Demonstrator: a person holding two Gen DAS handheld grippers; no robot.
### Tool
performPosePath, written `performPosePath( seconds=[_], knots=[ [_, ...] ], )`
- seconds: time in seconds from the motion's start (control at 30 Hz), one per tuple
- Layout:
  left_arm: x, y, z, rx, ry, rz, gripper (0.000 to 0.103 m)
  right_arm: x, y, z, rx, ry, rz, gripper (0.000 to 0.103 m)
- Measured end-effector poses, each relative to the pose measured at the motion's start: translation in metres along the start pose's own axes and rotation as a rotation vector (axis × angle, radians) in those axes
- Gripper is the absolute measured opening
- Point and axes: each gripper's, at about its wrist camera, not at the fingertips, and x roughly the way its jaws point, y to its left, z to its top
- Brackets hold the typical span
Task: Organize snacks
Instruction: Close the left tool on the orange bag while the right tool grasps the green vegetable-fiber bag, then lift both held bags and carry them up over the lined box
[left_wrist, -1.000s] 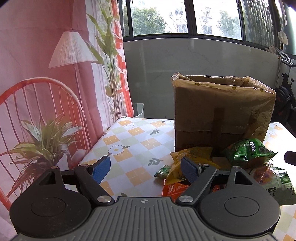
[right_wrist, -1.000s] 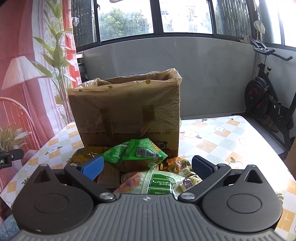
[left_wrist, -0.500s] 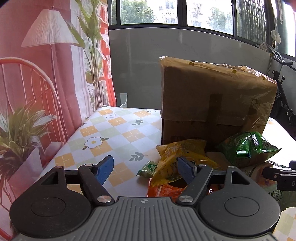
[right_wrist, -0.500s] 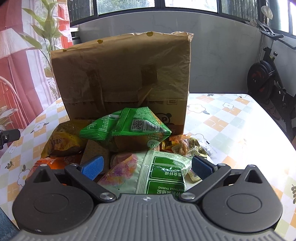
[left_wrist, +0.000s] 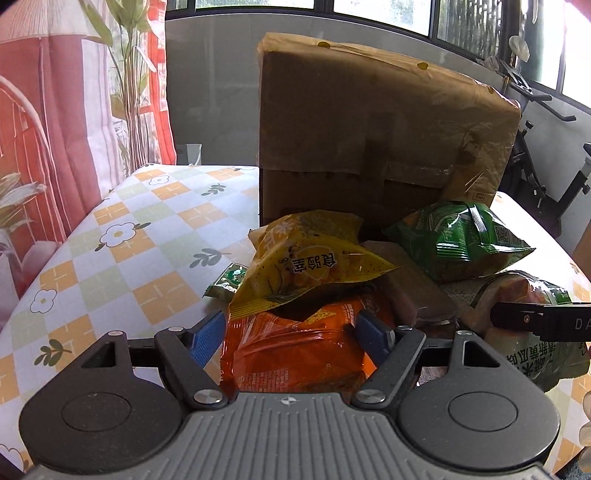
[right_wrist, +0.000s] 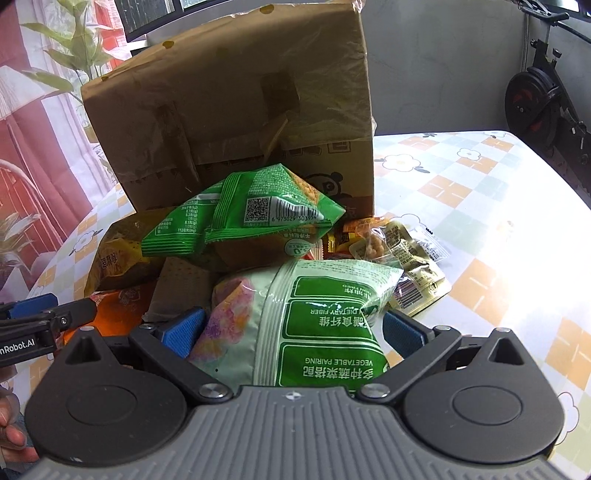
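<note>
A heap of snack bags lies against a tall brown box (left_wrist: 369, 129) on the table. My left gripper (left_wrist: 290, 338) is open and low over the heap. An orange bag (left_wrist: 295, 354) sits between its blue pads, under a yellow bag (left_wrist: 306, 258), and I cannot tell whether the pads touch it. My right gripper (right_wrist: 291, 330) is open too and straddles a pale green bag (right_wrist: 325, 321). A dark green bag (right_wrist: 251, 218) tops the heap behind it. Small gold and clear packets (right_wrist: 402, 254) lie to the right of the heap. The box's inside is hidden.
The table's checked floral cloth (left_wrist: 147, 236) is bare to the left of the heap and also to its right (right_wrist: 480, 221). A small green packet (left_wrist: 227, 278) lies beside the yellow bag. An exercise bike (right_wrist: 535, 107) stands past the right edge, a red curtain (left_wrist: 55, 129) at the left.
Both grippers have sunk and tipped down toward the heap, so the bags now sit between their fingers. The left jaws have narrowed a little. The box's open top has dropped out of sight.
</note>
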Motion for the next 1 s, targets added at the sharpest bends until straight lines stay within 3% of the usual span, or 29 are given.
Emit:
performPosePath(
  seconds=[0.27,0.57,0.77,1.0],
  knots=[
    [0.015,0.019,-0.002,-0.057,0.061,-0.003,0.087,0.004,0.000,-0.007,0.002,0.039,0.041,0.097],
    [0.024,0.023,-0.009,-0.105,0.047,-0.052,0.087,0.001,0.001,-0.009,-0.030,0.029,0.044,0.090],
    [0.014,0.019,-0.008,-0.064,0.046,-0.060,0.069,-0.001,-0.003,-0.011,-0.023,0.026,0.063,0.087],
    [-0.009,0.009,-0.007,-0.012,0.031,-0.013,0.065,-0.010,-0.006,-0.014,0.002,0.028,0.073,0.084]
  ],
)
